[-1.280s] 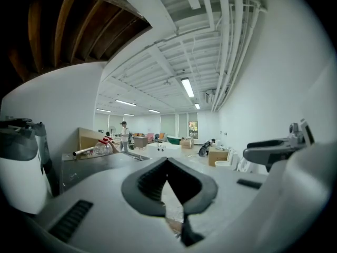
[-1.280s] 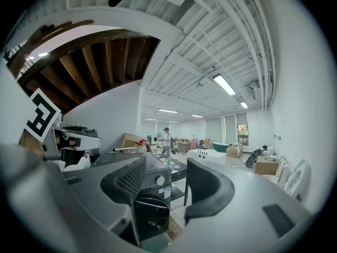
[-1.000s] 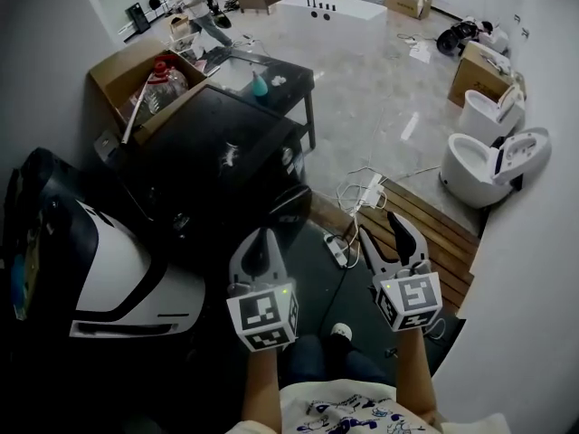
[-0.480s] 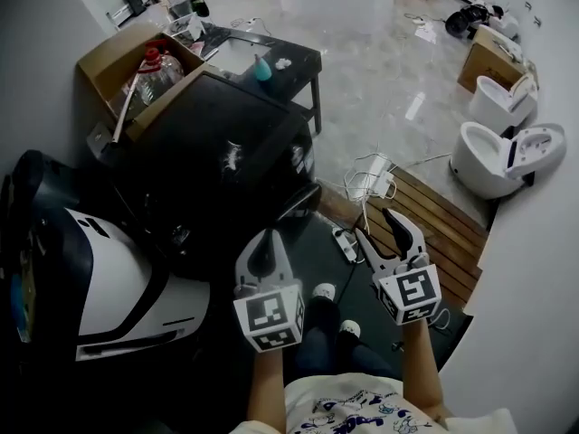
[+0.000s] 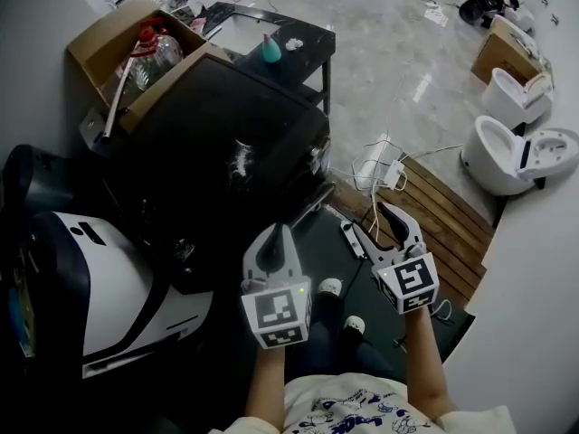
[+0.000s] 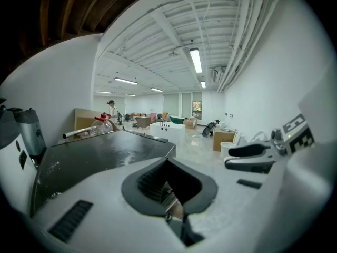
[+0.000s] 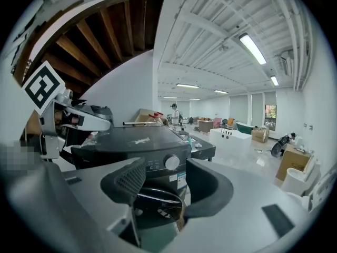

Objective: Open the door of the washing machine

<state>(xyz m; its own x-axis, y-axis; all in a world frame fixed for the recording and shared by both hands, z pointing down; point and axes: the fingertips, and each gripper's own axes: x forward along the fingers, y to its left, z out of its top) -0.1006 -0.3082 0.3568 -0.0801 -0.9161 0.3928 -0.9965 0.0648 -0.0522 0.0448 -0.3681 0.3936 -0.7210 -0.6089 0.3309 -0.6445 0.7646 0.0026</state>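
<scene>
I'm at the approach step: the washing machine (image 5: pixel 217 143) stands just ahead and to my left, black with a flat top, and its round door (image 7: pixel 154 200) faces me low on the front, below the control knob (image 7: pixel 172 163). As far as I can judge, the door is shut flush against the front. My right tool (image 7: pixel 166 168) hangs in the air with its jaws wide apart and nothing between them; the door is framed in the gap but lies well apart from it. My left tool (image 5: pixel 272 235) hovers near the machine's front corner, jaws drawn together and empty. Next I'd lower the right tool to the door's rim, find the handle, which I cannot make out yet, close on it and pull outward
</scene>
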